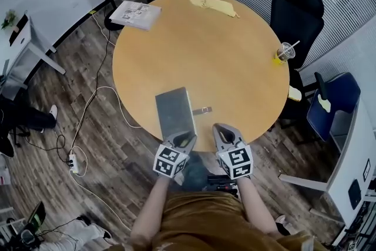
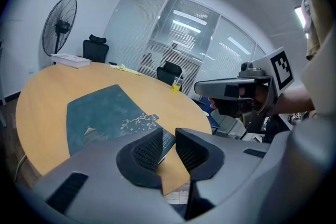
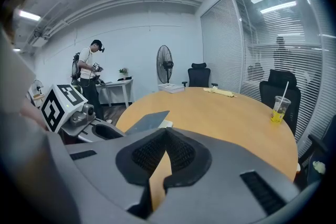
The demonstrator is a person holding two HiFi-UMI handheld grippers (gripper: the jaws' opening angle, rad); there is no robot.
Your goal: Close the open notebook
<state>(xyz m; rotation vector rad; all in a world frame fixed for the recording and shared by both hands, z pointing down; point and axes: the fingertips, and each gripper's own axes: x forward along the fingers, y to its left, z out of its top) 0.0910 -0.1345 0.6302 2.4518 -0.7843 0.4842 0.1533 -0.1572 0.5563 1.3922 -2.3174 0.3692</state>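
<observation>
Round table (image 1: 205, 44), notebook (image 1: 175, 111) closed — left claw (image 2: 169, 137) slightly apart, right claw (image 3: 166, 134) together — empty.

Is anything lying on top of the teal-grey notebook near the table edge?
Nothing lies on the teal-grey notebook: its cover shows only a printed white branch, with the strap tab at one edge. The cover hides the pages.
</observation>
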